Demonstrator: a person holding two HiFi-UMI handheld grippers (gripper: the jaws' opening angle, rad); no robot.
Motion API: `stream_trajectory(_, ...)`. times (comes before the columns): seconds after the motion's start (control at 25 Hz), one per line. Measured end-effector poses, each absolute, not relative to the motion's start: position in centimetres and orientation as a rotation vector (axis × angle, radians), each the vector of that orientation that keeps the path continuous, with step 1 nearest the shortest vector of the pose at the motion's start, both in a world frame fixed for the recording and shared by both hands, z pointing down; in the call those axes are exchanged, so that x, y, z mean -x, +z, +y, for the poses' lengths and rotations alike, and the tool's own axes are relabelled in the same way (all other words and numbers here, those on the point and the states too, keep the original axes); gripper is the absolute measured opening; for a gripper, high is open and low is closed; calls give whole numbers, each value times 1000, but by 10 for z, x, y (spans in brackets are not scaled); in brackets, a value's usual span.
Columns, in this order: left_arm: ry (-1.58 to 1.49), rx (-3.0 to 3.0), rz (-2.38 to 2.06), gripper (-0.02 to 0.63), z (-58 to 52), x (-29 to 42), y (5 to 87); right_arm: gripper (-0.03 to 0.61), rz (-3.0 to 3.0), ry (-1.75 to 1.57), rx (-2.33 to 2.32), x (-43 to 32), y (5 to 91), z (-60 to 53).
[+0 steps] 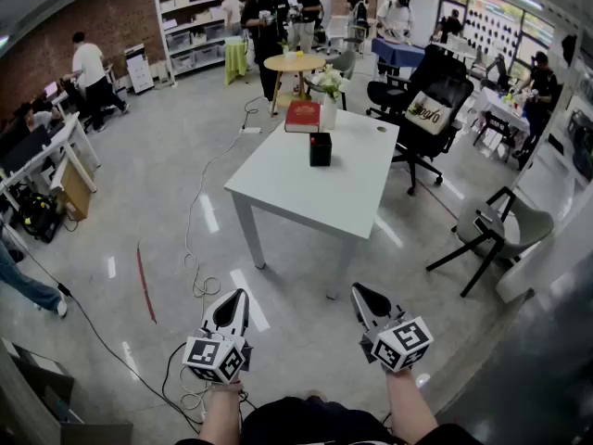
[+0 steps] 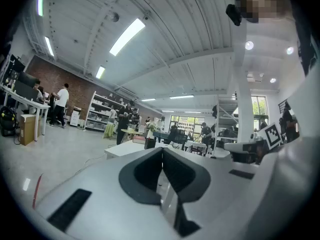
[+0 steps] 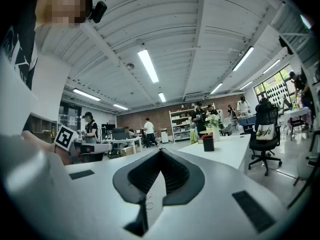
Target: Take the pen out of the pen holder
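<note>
one white table (image 1: 278, 176) at centre frame, one pen holder (image 1: 321, 148), one red book (image 1: 302, 116) and one flower vase (image 1: 328, 100) on it, one round wooden table (image 1: 295, 63) upper centre, one shelf unit (image 1: 185, 26) upper left, two grippers at bottom, left gripper (image 1: 239, 297), right gripper (image 1: 358, 292)

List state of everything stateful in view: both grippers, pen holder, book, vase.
left gripper: shut, empty, well short of the white table
right gripper: shut, empty, also short of the table
pen holder: upright on the table, pen too small to make out
red book: closed, lying flat on the table
vase: upright, flowers in it
</note>
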State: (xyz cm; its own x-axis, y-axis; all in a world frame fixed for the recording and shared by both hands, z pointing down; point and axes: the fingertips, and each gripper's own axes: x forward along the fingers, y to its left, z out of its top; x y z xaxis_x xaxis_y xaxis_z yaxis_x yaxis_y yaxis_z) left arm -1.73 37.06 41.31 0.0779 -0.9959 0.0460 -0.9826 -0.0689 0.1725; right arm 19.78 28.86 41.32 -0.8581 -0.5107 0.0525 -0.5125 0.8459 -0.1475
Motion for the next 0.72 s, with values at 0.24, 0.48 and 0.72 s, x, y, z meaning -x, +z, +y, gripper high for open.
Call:
stream_trajectory(0.24, -117, -2193, -2028, 5, 369, 9, 419, 8, -3001, 247, -837, -203, 421, 291)
stream_trajectory(0.48, -113, -2208, -2020, 5, 365, 1, 418, 8, -2996, 258, -845, -210, 425, 290)
stream_trajectory(0.72, -107, -2218, -2024, 5, 361, -12, 415, 9, -3006, 307, -853, -223, 428, 284)
